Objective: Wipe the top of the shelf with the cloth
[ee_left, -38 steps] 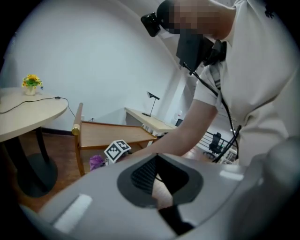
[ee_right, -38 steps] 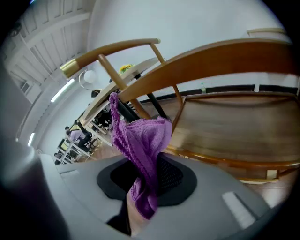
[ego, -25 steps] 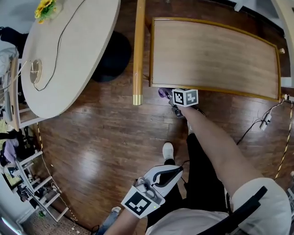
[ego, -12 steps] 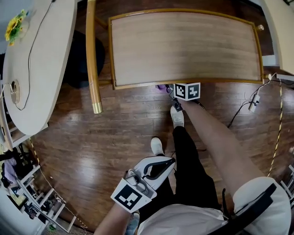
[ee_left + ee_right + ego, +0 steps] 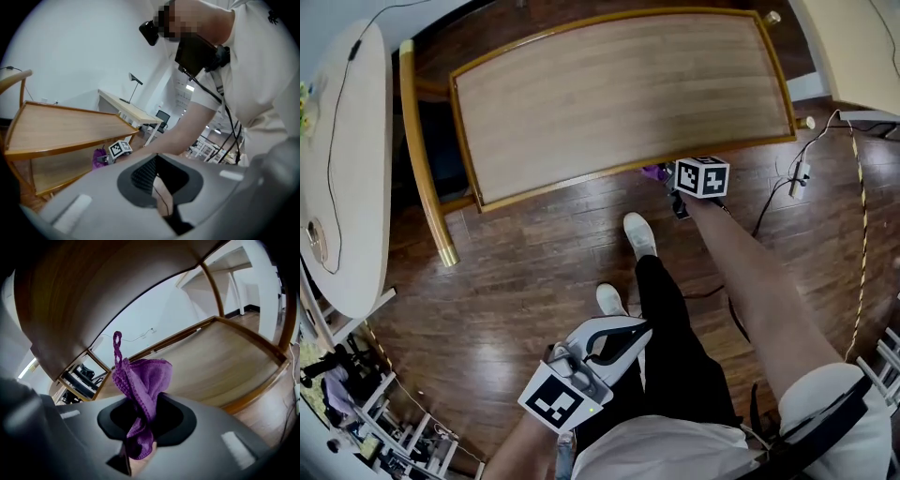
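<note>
The shelf top [image 5: 619,103] is a long pale wooden board with a golden rim, seen from above in the head view. My right gripper [image 5: 667,178] is at its front edge, right of the middle, and is shut on a purple cloth [image 5: 654,172]. In the right gripper view the cloth [image 5: 140,378] bunches up out of that gripper [image 5: 143,427], below the underside of the top board, with a lower shelf board [image 5: 211,357] beyond. My left gripper [image 5: 639,333] hangs low by the person's legs, shut and holding nothing; in its own view this gripper [image 5: 159,190] looks toward the shelf [image 5: 61,129].
A pale round table [image 5: 342,187] stands at the left, with a curved wooden rail [image 5: 422,178] between it and the shelf. Cables and a power strip [image 5: 797,173] lie on the dark wood floor at the right. The person's shoes [image 5: 639,234] are in front of the shelf.
The right gripper with the cloth has moved rightward along the shelf's front edge, from its left part to right of the middle. The head view has swung with it. The left gripper stays low.
</note>
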`<act>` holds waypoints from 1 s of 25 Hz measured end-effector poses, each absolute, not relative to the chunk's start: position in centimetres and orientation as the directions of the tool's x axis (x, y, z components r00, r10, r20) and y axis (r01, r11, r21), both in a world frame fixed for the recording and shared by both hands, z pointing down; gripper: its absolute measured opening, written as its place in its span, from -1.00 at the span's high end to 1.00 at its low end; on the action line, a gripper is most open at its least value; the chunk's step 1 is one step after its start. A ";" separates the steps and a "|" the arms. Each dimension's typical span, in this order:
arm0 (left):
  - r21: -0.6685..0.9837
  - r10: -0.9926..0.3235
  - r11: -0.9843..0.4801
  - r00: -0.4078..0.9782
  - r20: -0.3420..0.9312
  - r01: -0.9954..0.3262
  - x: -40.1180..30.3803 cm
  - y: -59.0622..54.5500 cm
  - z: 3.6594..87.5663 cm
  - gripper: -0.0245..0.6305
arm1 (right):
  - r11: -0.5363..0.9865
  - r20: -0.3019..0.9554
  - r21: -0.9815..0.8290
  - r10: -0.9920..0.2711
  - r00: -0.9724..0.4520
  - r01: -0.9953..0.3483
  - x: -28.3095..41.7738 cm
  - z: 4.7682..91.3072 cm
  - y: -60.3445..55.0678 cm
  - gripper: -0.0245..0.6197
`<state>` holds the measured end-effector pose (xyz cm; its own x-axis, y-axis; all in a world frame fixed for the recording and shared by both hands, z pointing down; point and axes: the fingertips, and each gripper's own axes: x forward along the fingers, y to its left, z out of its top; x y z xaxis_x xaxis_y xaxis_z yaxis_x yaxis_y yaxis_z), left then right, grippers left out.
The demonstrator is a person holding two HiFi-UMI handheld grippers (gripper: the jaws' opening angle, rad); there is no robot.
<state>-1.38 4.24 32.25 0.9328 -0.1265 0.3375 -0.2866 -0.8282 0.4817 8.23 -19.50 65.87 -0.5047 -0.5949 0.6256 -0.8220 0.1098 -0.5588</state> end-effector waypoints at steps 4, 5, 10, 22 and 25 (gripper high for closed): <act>0.464 -0.098 -0.848 0.936 0.337 -0.255 -0.2 3.4 32.4 0.87 | 0.041 0.651 -0.511 -0.634 -0.418 -0.859 14.4 65.6 -19.3 0.62; 0.460 -0.091 -0.852 0.937 0.338 -0.249 0.0 3.2 32.4 0.87 | 0.027 0.657 -0.498 -0.640 -0.398 -0.866 16.0 65.6 -19.1 0.62; 0.441 -0.079 -0.866 0.936 0.342 -0.235 0.7 2.1 32.4 0.87 | -0.019 0.704 -0.409 -0.643 -0.303 -0.912 23.5 65.7 -18.0 0.62; 0.432 -0.100 -0.868 0.938 0.332 -0.245 1.1 1.9 33.1 0.87 | -0.045 0.788 -0.145 -0.610 -0.088 -0.988 32.8 66.1 -15.3 0.62; 0.418 -0.138 -0.866 0.935 0.327 -0.274 0.1 1.9 32.9 0.87 | -0.013 0.746 -0.197 -0.650 -0.141 -0.980 29.9 64.8 -15.4 0.62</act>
<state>0.05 1.94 32.94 0.9350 -0.1384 0.3266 -0.2742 -0.8662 0.4177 29.90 -15.38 64.80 -0.1412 -0.6503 0.7464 -0.9803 -0.0133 -0.1970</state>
